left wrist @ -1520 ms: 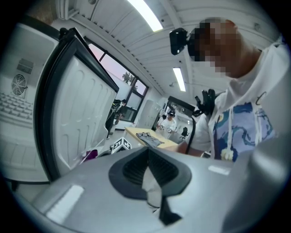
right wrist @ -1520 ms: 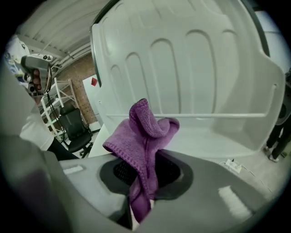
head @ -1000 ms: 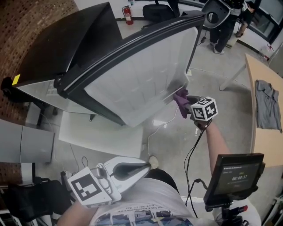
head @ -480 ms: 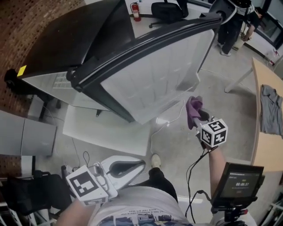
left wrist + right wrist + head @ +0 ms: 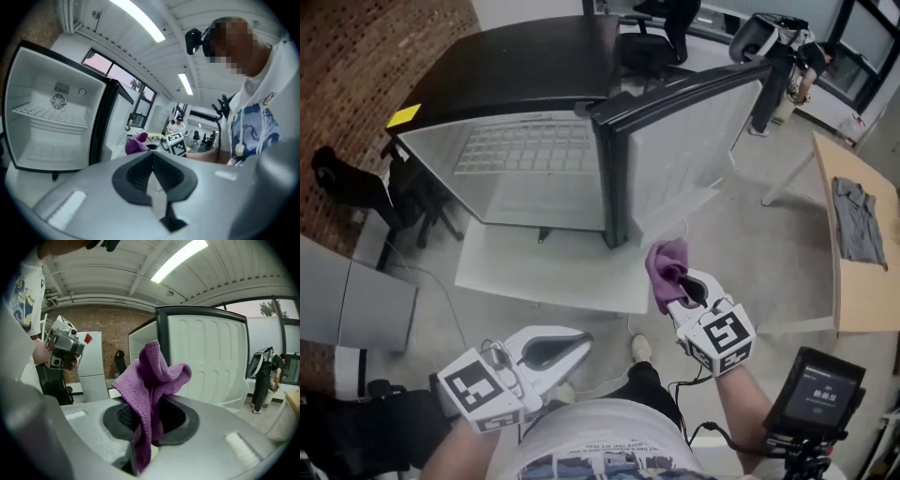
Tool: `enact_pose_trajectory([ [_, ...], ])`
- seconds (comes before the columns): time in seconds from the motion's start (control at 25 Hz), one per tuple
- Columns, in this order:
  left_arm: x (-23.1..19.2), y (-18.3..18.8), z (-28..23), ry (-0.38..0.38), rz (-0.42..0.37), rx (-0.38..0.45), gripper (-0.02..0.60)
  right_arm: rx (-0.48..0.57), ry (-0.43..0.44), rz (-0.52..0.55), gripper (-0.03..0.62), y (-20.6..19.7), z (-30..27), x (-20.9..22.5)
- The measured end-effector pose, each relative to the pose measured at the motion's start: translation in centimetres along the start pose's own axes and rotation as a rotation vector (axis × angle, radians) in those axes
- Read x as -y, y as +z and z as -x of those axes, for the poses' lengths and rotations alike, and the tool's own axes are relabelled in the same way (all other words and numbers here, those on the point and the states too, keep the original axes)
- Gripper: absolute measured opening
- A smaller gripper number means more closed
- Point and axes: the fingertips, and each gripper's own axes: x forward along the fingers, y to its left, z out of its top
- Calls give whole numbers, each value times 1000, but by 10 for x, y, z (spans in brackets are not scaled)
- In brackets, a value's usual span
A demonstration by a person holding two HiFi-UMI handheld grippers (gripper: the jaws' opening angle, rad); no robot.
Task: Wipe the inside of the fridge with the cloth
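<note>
Here the fingers of the right gripper (image 5: pixel 688 290) clamp the purple cloth (image 5: pixel 664 266) near the open fridge (image 5: pixel 525 187); the left gripper (image 5: pixel 578 345) has its fingers together, empty.

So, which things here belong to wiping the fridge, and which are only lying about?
For the job:
- purple cloth, clamped in the right gripper
- fridge, with its door open
- left gripper, shut and empty

Lying about:
- grey garment on the wooden table
- timer screen on its stand
</note>
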Motion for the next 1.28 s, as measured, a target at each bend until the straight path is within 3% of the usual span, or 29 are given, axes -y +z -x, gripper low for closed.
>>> enact_pose_trajectory([
  [0.28, 15, -35, 108, -47, -14, 39, 6, 26, -27, 28, 79, 25, 7, -139],
  [0.52, 48, -67, 156, -77, -23, 22, 6, 25, -24, 78, 78, 35, 41, -223],
  [0.84, 86, -82, 159, -58, -36, 5, 6, 86, -30, 95, 78, 42, 88, -243],
  [1.08, 146, -88, 140, -34, -35, -14, 6, 90, -12, 97, 78, 19, 148, -254],
  [1.28, 172, -94, 130, -37, -35, -22, 6, 102, 16, 89, 78, 5, 161, -264],
])
